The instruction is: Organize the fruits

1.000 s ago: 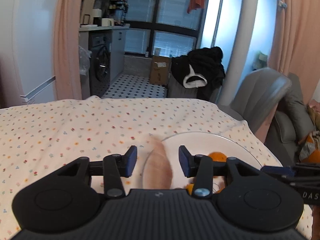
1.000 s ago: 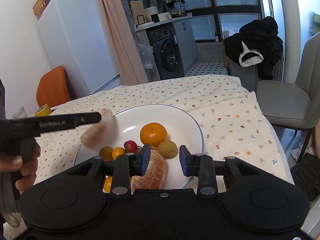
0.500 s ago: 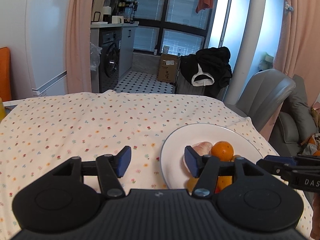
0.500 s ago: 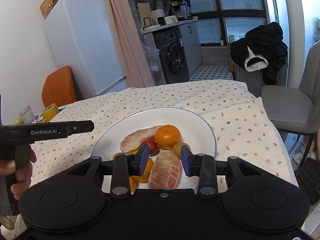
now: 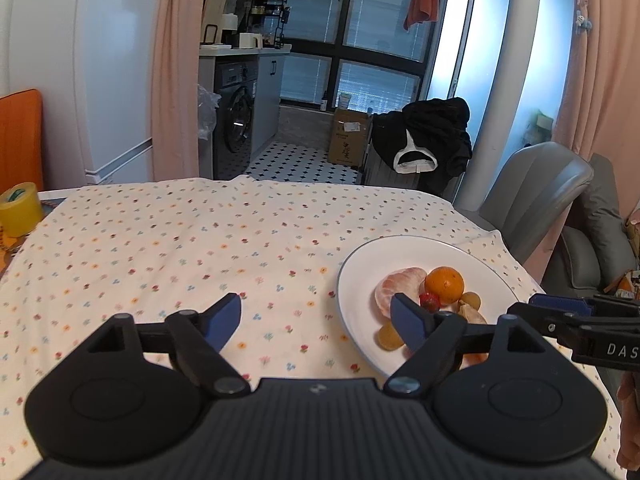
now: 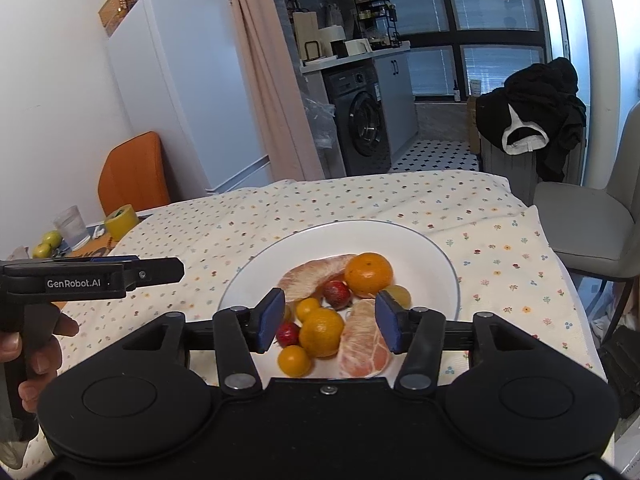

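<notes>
The right gripper (image 6: 327,322) hangs low over the near rim of the round white plate (image 6: 436,256), its blue pads spread wide with nothing between them. Just ahead of it, between the pads in the right wrist view, lie a peeled grapefruit segment (image 6: 363,346) with its long axis running away from the gripper, a small orange citrus (image 6: 321,332), a yellow cherry tomato (image 6: 294,361) and a red cherry tomato (image 6: 288,333). Further in sit a red strawberry (image 6: 337,293), a whole orange mandarin (image 6: 368,275) and a second, curved peeled segment (image 6: 316,274) lying crosswise toward the plate's left side.

The left gripper (image 5: 316,322) is also spread and empty, held above the floral tablecloth (image 5: 200,248) to the left of the plate, so the fruit lies ahead and to its right. The plate stands near the right edge of the table.

All the fruit near the grippers appears gathered on the plate, so the sorting looks close to done. If any piece needs shifting, the right gripper is nearer and already lined up with the near segment's length
</notes>
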